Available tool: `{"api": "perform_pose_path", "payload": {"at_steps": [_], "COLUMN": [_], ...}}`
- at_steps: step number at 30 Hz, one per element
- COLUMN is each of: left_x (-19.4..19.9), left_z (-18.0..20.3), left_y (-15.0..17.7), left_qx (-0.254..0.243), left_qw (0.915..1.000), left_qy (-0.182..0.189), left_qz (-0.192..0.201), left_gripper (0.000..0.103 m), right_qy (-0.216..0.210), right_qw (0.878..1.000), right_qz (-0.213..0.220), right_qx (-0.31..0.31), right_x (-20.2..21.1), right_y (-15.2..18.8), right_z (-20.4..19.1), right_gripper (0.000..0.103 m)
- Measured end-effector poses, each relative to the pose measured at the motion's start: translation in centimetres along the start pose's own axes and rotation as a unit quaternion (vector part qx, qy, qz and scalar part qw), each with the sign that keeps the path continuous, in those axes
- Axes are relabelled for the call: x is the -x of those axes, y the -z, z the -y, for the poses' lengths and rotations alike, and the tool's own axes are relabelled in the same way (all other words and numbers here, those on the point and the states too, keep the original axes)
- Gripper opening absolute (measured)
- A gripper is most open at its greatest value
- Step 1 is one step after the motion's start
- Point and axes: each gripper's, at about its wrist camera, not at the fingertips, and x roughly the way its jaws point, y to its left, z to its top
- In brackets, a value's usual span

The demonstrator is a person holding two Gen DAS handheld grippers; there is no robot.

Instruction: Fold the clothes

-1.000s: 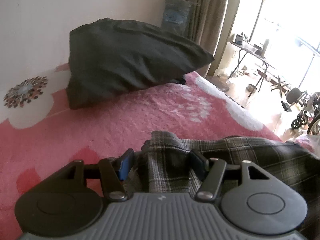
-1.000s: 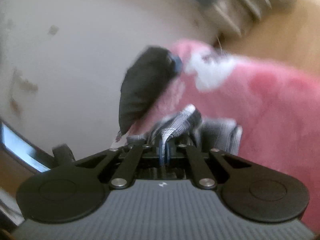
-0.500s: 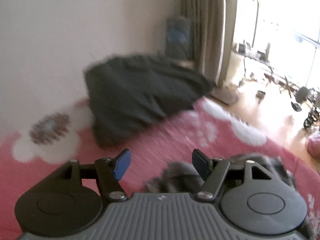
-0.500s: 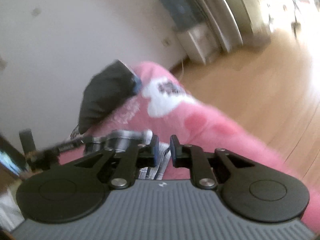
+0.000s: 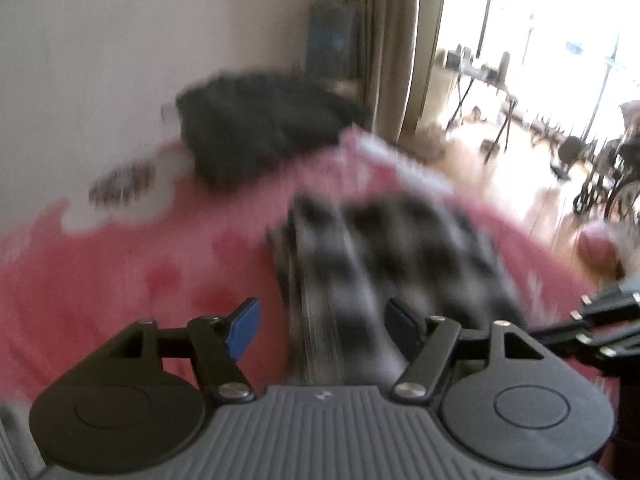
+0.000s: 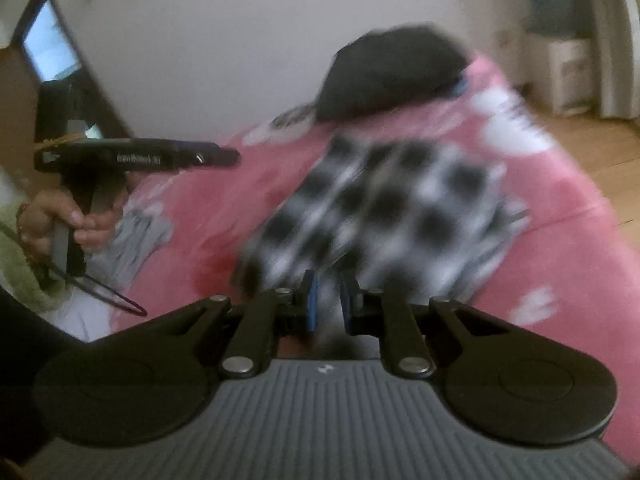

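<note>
A black-and-white plaid garment [image 5: 400, 256] lies in a folded heap on the pink bedspread [image 5: 120, 280], blurred by motion. My left gripper [image 5: 322, 326] hovers over its near edge with the blue pads [image 5: 244, 326] wide apart and closing slightly; neither pad presses on cloth. In the right wrist view the plaid garment [image 6: 384, 204] lies just beyond my right gripper [image 6: 329, 304], whose pads stand a narrow gap apart with nothing pinched. The left gripper [image 6: 224, 156] shows there at the left, held by a hand [image 6: 60, 220]. The right gripper's linkage [image 5: 600, 320] enters at the right edge.
A dark pillow-like bundle [image 5: 260, 128] rests against the white wall at the bed's far end. Grey cloth [image 6: 132, 240] lies at the bed's left side. Beyond the bed are a curtain [image 5: 392, 40], wooden floor [image 6: 600, 152] and a folding table [image 5: 484, 80].
The left gripper let go of the plaid cloth and drew back and up. The right gripper rolled upright, opened off the cloth and pulled back. The garment now lies on the bed.
</note>
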Motion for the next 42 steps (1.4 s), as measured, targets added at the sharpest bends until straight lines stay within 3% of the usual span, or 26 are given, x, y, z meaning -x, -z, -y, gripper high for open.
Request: {"api": "perform_pose_path", "payload": {"at_steps": [3, 4, 7, 9, 10, 12, 14, 17, 19, 20, 21, 26, 28, 32, 33, 35, 37, 41, 42], "left_x": [-1.7, -2.3, -3.0, -2.6, -2.6, -3.2, -4.1, -4.4, -4.2, -4.1, -3.7, -0.6, -0.8, -2.9, -3.2, -2.9, -2.2, 0.2, 0.6], "left_z": [0.5, 0.6, 0.1, -0.5, -0.6, -0.1, 0.7, 2.0, 2.6, 2.8, 3.0, 2.7, 2.5, 2.0, 1.5, 0.2, -1.1, -2.7, -2.8], "left_y": [3.4, 4.3, 6.1, 6.9, 7.1, 7.2, 7.4, 7.9, 8.2, 8.2, 8.2, 8.2, 8.7, 10.8, 10.9, 10.2, 9.1, 6.2, 5.3], "left_qx": [-0.006, -0.008, 0.007, 0.022, 0.015, -0.034, -0.091, -0.170, -0.207, -0.219, -0.237, -0.337, -0.360, -0.427, -0.423, -0.378, -0.325, -0.228, -0.200], "left_qw": [0.9993, 0.9987, 0.9985, 0.9992, 0.9996, 0.9991, 0.9955, 0.9850, 0.9782, 0.9755, 0.9714, 0.9406, 0.9322, 0.9025, 0.9036, 0.9223, 0.9412, 0.9666, 0.9733], "left_qy": [-0.016, -0.025, -0.031, -0.019, -0.016, -0.017, -0.019, -0.017, -0.010, -0.008, -0.011, -0.024, -0.022, -0.054, -0.065, -0.079, -0.089, -0.118, -0.111], "left_qz": [-0.035, -0.044, -0.045, -0.026, -0.018, -0.017, -0.020, -0.021, -0.016, -0.015, -0.010, 0.036, 0.029, -0.001, -0.010, -0.020, -0.023, 0.008, 0.019], "left_gripper": [0.064, 0.062, 0.061, 0.061, 0.061, 0.061, 0.058, 0.049, 0.027, 0.023, 0.012, 0.009, 0.008, 0.005, 0.005, 0.006, 0.010, 0.018, 0.020], "right_qy": [0.070, 0.071, 0.063, 0.052, 0.045, 0.031, 0.040, 0.040, 0.055, 0.062, 0.061, 0.073, 0.081, 0.113, 0.117, 0.125, 0.133, 0.149, 0.155], "right_qw": [0.996, 0.996, 0.995, 0.990, 0.987, 0.980, 0.981, 0.987, 0.991, 0.992, 0.993, 0.995, 0.993, 0.984, 0.983, 0.982, 0.983, 0.986, 0.986], "right_qz": [-0.060, -0.061, -0.020, 0.012, 0.011, 0.002, -0.030, -0.067, -0.076, -0.077, -0.076, -0.053, -0.060, -0.096, -0.097, -0.097, -0.098, -0.072, -0.057], "right_qx": [0.010, -0.009, -0.075, -0.129, -0.153, -0.197, -0.188, -0.137, -0.097, -0.078, -0.064, 0.037, 0.055, 0.098, 0.100, 0.101, 0.077, 0.034, 0.028], "right_x": [-2.8, -2.9, -0.4, 1.5, 1.7, 2.1, 1.1, -0.7, -1.6, -1.7, -1.6, 1.2, 1.3, -0.7, -0.8, -0.8, -0.4, 2.2, 3.0], "right_y": [2.1, 2.3, 1.4, 1.4, 1.8, 2.7, 3.1, 3.2, 3.1, 3.0, 2.7, 1.2, 1.4, 3.0, 3.1, 3.1, 2.7, 1.6, 1.2], "right_z": [0.1, 0.6, 1.7, 2.7, 3.2, 4.3, 4.6, 3.3, 2.3, 1.9, 1.7, -0.1, -0.1, 0.1, 0.0, -0.2, 0.2, 0.8, 0.7], "right_gripper": [0.007, 0.007, 0.010, 0.010, 0.011, 0.022, 0.027, 0.032, 0.031, 0.020, 0.008, 0.007, 0.007, 0.007, 0.008, 0.010, 0.018, 0.020, 0.020]}}
